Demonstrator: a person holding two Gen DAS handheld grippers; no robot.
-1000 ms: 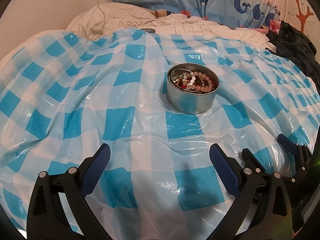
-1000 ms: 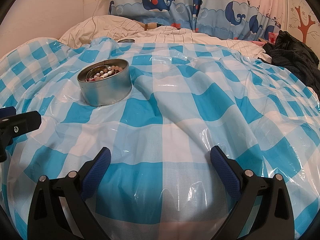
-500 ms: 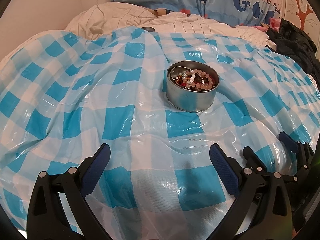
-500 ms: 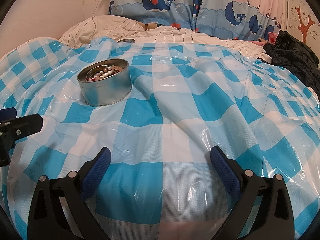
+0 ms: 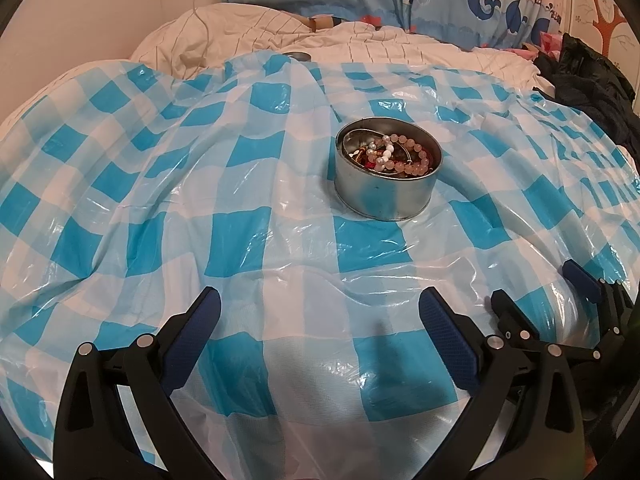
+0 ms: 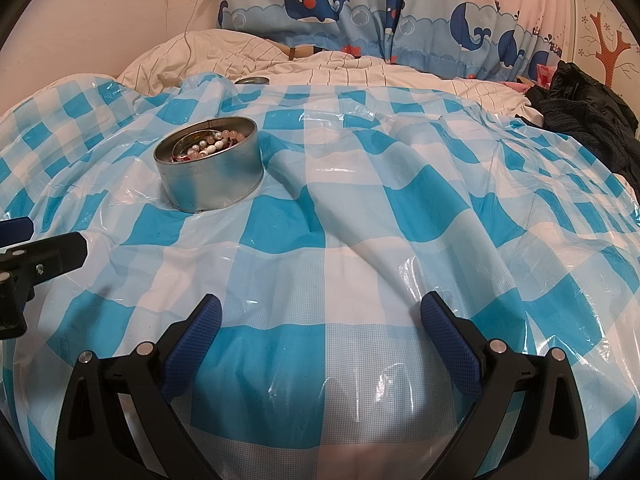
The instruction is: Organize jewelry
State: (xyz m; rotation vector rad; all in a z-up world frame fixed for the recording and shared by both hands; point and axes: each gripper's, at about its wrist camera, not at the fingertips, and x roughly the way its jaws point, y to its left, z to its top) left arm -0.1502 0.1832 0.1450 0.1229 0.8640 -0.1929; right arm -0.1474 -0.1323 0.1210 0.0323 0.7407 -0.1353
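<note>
A round metal tin stands upright on the blue-and-white checked plastic sheet. It holds bead bracelets in pink, white and red. My left gripper is open and empty, well short of the tin. In the right wrist view the same tin sits ahead to the left with bracelets showing over its rim. My right gripper is open and empty above the checked sheet. Each gripper shows at the edge of the other's view.
A small metal lid lies at the sheet's far edge. Beyond it are a cream striped duvet and a whale-print curtain. Dark clothing is heaped at the right. A white cable hangs down the wall.
The left gripper has edged slightly forward and tilted, so the tin sits a little lower in its view. The right gripper has barely moved. Both stay open.
</note>
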